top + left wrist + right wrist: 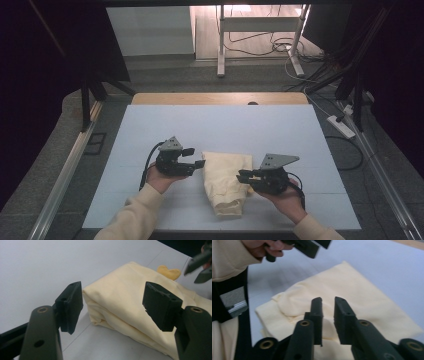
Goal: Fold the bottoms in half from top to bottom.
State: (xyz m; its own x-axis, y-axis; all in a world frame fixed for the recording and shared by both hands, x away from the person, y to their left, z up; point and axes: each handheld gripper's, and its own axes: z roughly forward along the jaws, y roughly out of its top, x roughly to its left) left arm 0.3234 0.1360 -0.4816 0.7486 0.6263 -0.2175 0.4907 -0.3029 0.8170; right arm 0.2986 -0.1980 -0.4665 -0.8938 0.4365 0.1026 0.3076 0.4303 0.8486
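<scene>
A folded cream-yellow cloth (pixel 226 181) lies on the pale mat near the table's front edge, between my two grippers. My left gripper (pixel 197 157) stands just left of the cloth's upper corner, open wide and pointing right. In the left gripper view the cloth's folded corner (pixel 125 302) sits ahead of the jaws, and neither pad touches it. My right gripper (pixel 241 176) hovers at the cloth's right edge and points left. In the right gripper view its jaws (pixel 328 302) stand a narrow gap apart above the cloth (pixel 359 287), with nothing between them.
The pale blue mat (pixel 220 125) covers most of the wooden table (pixel 220 98). A white metal stand (pixel 220 45) and loose cables lie on the floor beyond it. A power strip (pixel 341 126) rests on the floor at the right.
</scene>
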